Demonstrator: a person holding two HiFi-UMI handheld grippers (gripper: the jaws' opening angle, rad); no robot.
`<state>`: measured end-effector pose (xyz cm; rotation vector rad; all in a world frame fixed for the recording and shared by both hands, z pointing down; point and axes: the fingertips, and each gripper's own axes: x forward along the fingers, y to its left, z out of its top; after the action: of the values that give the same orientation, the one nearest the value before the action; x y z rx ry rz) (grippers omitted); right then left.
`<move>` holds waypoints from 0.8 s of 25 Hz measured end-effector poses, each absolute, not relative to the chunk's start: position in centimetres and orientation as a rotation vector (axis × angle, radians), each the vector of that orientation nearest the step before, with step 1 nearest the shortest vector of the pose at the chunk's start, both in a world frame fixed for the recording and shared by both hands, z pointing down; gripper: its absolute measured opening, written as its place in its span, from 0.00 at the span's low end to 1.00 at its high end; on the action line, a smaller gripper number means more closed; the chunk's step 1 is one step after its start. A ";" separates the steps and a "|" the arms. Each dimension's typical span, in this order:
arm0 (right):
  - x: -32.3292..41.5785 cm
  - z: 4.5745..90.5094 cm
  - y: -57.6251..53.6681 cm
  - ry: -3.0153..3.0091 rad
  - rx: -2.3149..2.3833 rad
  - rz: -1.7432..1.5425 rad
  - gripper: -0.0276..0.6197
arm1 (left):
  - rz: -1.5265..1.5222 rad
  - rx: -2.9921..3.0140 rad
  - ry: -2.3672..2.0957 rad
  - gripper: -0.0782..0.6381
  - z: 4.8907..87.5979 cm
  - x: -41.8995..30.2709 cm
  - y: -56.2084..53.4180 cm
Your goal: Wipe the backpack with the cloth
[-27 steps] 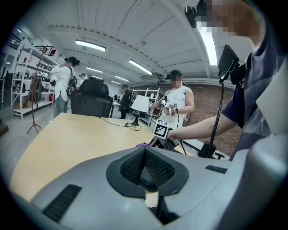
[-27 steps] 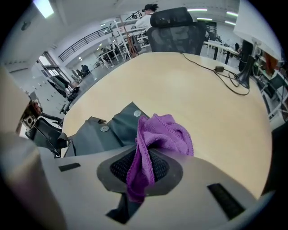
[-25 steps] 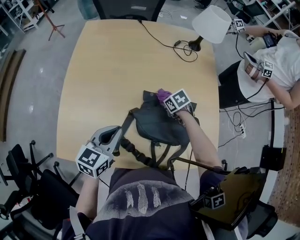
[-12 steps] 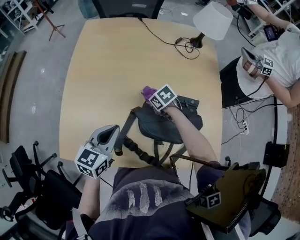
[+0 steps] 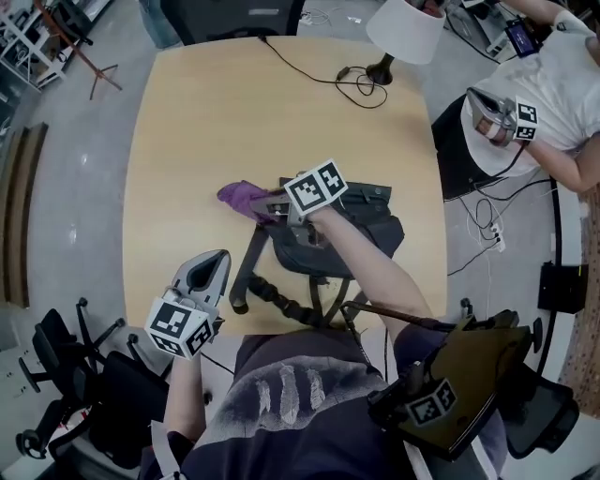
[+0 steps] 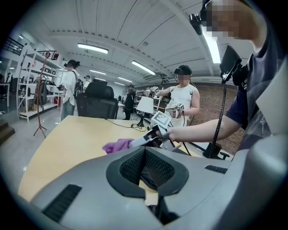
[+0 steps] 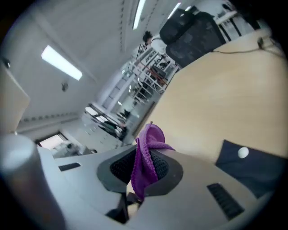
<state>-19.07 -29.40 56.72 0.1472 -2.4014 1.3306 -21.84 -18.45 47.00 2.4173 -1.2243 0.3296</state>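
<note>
Big wooden table (image 5: 187,131), with the dark backpack (image 5: 361,230) lying flat near its front edge. Looks mid-wipe to me: the right gripper (image 5: 269,206) is clamped on the purple cloth (image 5: 240,196), which sits just off the backpack's left end over bare wood. The next move needs it swung back onto the fabric. The left gripper (image 5: 212,265) hangs nearer the person, jaws together, empty.

One table (image 5: 216,122), one backpack (image 5: 361,234), one purple cloth (image 5: 241,197), one lamp (image 5: 405,28), one black cord (image 5: 314,67), two grippers in my hands, left gripper (image 5: 214,267), right gripper (image 5: 272,208)
</note>
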 end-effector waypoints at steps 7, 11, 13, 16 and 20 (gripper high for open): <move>-16.7 56.9 -26.2 -2.322 0.203 1.466 0.09 | 0.336 2.425 -1.191 0.12 47.6 -21.3 -18.2; -12.5 62.0 -26.6 -2.175 0.421 1.020 0.09 | 0.343 2.446 -1.153 0.12 47.6 -20.4 -18.1; -10.6 63.1 -26.8 -2.114 0.449 0.863 0.09 | 0.345 2.455 -1.138 0.12 47.6 -19.8 -18.0; -8.2 63.6 -27.0 -2.076 0.462 0.765 0.09 | 0.349 2.468 -1.116 0.12 47.4 -18.9 -18.0; -5.3 63.8 -27.4 -2.054 0.504 0.731 0.09 | 0.365 2.486 -1.086 0.12 47.3 -17.7 -17.9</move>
<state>-5.34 -27.38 63.75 0.5042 -2.0541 0.7308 -17.72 -17.92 47.35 2.4862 -1.0860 0.3647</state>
